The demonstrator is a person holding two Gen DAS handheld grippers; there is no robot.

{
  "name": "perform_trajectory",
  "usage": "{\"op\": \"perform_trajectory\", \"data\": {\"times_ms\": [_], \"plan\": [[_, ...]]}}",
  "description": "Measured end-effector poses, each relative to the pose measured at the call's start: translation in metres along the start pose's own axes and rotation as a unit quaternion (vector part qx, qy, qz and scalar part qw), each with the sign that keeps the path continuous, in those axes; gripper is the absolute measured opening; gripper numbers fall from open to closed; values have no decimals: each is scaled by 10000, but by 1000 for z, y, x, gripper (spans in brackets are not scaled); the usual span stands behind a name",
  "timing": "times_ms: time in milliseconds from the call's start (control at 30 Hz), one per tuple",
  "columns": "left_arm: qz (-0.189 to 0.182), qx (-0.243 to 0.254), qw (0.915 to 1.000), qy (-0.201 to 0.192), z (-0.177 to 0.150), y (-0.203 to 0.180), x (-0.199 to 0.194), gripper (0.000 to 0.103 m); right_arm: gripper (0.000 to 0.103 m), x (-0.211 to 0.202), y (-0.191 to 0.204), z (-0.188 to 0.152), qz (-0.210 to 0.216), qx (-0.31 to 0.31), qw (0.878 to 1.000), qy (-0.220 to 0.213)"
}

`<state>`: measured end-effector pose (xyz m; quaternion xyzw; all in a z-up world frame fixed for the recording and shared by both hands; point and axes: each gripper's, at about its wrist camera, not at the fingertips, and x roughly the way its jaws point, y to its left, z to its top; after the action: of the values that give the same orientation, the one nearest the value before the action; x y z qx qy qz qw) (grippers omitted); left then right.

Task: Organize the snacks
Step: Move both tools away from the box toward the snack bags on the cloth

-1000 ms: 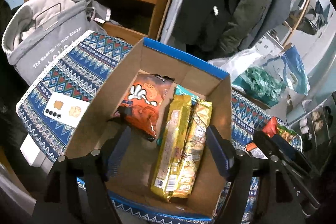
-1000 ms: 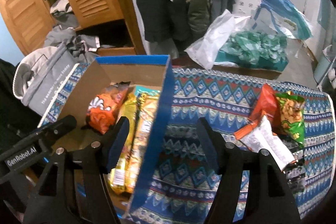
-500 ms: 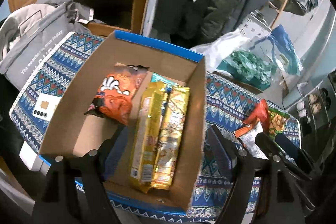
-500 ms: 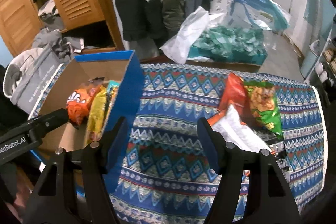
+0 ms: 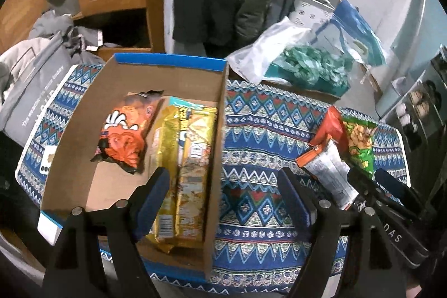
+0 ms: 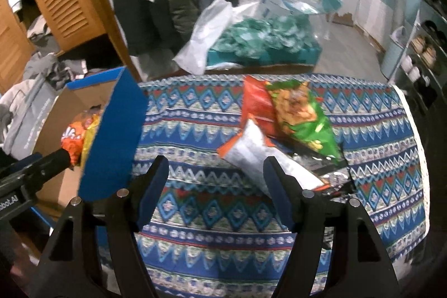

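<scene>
My left tool point(image 5: 223, 189), just widening, and right tool point(image 6: 216, 175) gape empty; 3 snacks lie in the box point(image 5: 218, 147).

You've got a table under a blue patterned cloth point(image 5: 251, 130), and the cardboard box point(image 5: 134, 83) sits right on it at one end. Well apart from the box, at the other end, there's a loose pile of snack bags: a green one point(image 6: 304, 116), a red one point(image 6: 254, 102) under it, and a white-and-orange pack point(image 6: 251, 155) nearest the box. On the box's far side a white phone point(image 5: 47, 161) lies on the cloth, just beside the box wall.
</scene>
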<state>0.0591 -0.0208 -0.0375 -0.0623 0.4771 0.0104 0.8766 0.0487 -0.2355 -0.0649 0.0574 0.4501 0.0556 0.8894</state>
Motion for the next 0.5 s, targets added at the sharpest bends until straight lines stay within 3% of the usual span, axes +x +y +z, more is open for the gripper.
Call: {"op": "perform_trajectory", "data": {"times_ms": [500], "plan": [[71, 361, 9990, 253, -7, -45, 13, 81, 70, 1, -43, -16, -602, -344, 9976, -51]]}}
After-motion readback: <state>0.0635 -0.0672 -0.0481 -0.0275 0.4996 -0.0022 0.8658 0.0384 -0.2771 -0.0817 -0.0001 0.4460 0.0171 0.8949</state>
